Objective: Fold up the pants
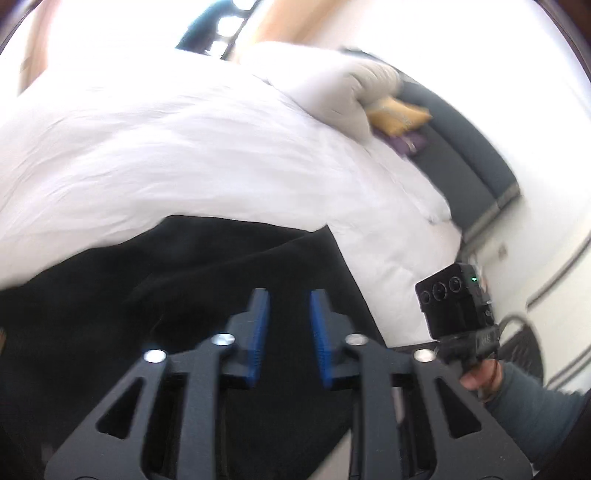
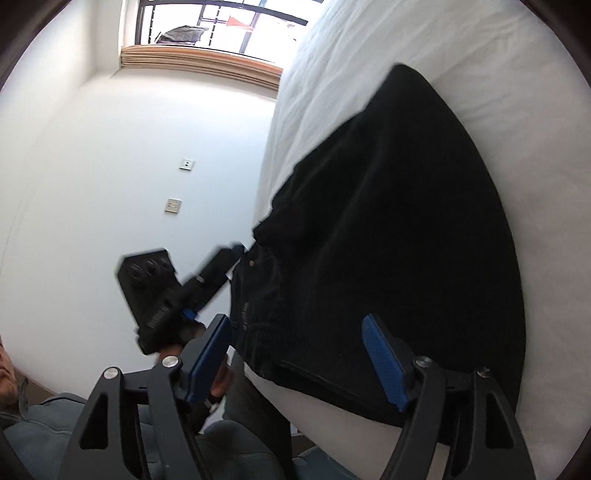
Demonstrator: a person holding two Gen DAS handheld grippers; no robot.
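Observation:
Black pants (image 1: pixel 207 280) lie spread on a white bed (image 1: pixel 166 147). In the left wrist view my left gripper (image 1: pixel 289 295) hovers over the pants with its blue pads a small gap apart and nothing between them. In the right wrist view the pants (image 2: pixel 388 229) lie along the bed (image 2: pixel 424 44), waistband end toward me at the bed's edge. My right gripper (image 2: pixel 297 321) is wide open over the waistband, with the pants below the gap. The left gripper also shows in the right wrist view (image 2: pixel 236 251), its tips at the pants' waist corner.
A grey pillow (image 1: pixel 351 92), a yellow cushion (image 1: pixel 399 114) and a dark headboard (image 1: pixel 469 158) are at the bed's far end. A white wall with two sockets (image 2: pixel 173 205) and a window (image 2: pixel 221 26) are left of the bed. The person's legs (image 2: pixel 240 443) are beside the bed edge.

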